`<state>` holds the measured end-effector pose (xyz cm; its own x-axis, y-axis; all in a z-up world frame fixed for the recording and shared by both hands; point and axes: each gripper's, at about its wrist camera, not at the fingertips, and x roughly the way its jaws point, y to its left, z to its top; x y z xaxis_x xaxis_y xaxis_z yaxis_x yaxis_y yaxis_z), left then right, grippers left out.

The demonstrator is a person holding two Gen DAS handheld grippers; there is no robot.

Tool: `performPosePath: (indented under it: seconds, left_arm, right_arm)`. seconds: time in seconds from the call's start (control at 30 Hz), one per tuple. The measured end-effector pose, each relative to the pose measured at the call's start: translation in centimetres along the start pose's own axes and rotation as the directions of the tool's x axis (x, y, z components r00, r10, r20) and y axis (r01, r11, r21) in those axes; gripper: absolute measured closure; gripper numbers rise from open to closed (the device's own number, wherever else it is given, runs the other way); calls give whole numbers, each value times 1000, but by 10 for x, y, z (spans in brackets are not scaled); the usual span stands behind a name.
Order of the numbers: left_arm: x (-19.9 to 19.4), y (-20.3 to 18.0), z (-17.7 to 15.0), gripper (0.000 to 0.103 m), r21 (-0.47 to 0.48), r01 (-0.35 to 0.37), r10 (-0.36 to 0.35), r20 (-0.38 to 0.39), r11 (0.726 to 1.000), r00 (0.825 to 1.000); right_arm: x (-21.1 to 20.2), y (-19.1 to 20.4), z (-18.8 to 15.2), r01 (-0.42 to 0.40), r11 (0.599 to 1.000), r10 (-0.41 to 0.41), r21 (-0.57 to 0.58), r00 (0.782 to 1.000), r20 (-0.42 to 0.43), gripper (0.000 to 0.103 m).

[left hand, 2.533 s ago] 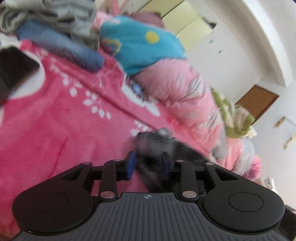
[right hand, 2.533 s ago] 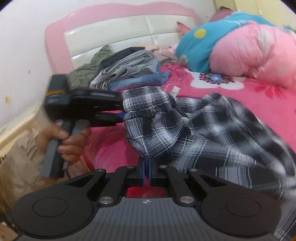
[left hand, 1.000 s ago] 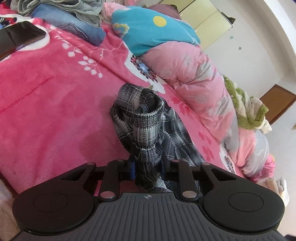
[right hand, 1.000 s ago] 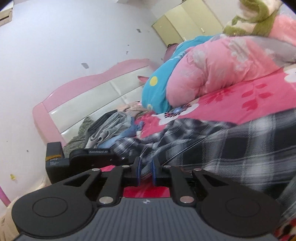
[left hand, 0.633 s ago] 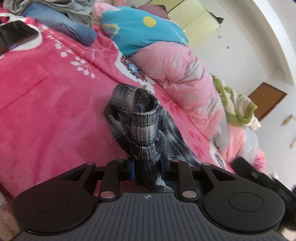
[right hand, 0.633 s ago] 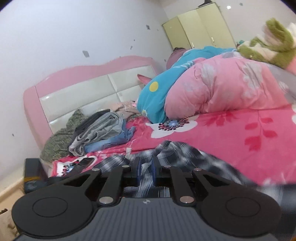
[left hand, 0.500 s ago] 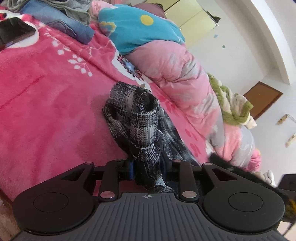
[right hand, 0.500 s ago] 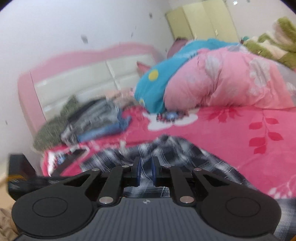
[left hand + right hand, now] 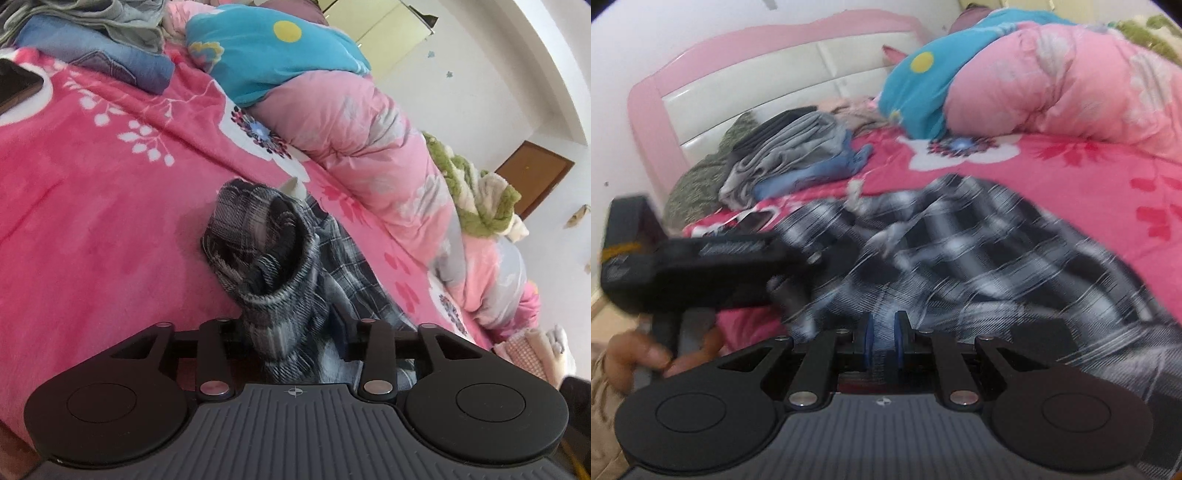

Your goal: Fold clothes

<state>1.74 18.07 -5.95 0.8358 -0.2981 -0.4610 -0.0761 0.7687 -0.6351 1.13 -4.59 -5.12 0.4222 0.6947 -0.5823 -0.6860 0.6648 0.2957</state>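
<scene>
now plaid garment (image 9: 280,273) bunched between left tool (image 9: 291,332) fingers, apparently clamped.

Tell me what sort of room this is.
Likely a bedroom: a pink padded headboard, a pink floral bedspread with a rolled quilt, and a wardrobe behind.

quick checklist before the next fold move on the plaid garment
1. Left gripper shut on the plaid garment: ok, bunched cloth fills its jaws.
2. Right gripper shut on the garment: ok, cloth between the blue pads.
3. Garment spread flat: not ok, it is bunched and rumpled.
4. Bare pink blanket beside the garment: ok.
5. Folded clothes stack apart from the garment: ok.
6. Which part of the garment each gripper holds: cannot tell.
</scene>
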Motion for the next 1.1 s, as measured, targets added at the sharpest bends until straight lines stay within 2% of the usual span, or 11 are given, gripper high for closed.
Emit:
performPosePath:
  seconds: [0.13,0.27,0.37,0.4,0.47,0.53,0.73,0.93,1.0,1.07,1.1]
  left_arm:
    - [-1,1,-2,88,24,-27,27,7,999,1000]
    - [-10,7,-3,92,28,-25,25,8,999,1000]
    - [-18,14,-3,93,19,-8,8,-1,1000,1000]
    - [-20,16,-3,93,16,-1,2,-5,1000,1000]
    - [-25,22,-3,93,9,12,-12,-13,1000,1000]
    - [-29,28,-3,93,-5,32,-32,-23,999,999]
    - [-32,34,-2,93,-2,81,-81,-37,997,996]
    - [-30,45,-1,93,-18,121,-122,-47,992,991]
    - [-28,47,-1,93,-21,131,-132,-43,991,990]
    - [-28,46,1,94,-15,134,-135,-34,991,990]
    - [-28,45,1,94,-12,136,-136,-29,991,990]
  right_arm:
    - [0,9,-8,-6,1000,5,-17,999,-42,90]
    - [-12,17,0,-25,998,20,-62,997,-75,90]
    - [-32,10,30,-60,996,59,-61,998,-23,90]
    - [-37,4,44,-56,997,56,-59,998,0,87]
    - [-40,-10,71,-35,997,37,-64,999,36,67]
    - [-30,-27,97,10,995,-7,-101,999,35,37]
    - [50,-86,142,17,997,-31,-79,984,-174,26]
    - [111,-130,133,21,1000,-28,-21,924,-382,27]
    - [109,-127,129,21,999,-36,-45,925,-378,29]
    - [107,-125,126,20,997,-45,-70,926,-374,43]
    - [104,-120,123,52,993,-86,-102,925,-369,56]
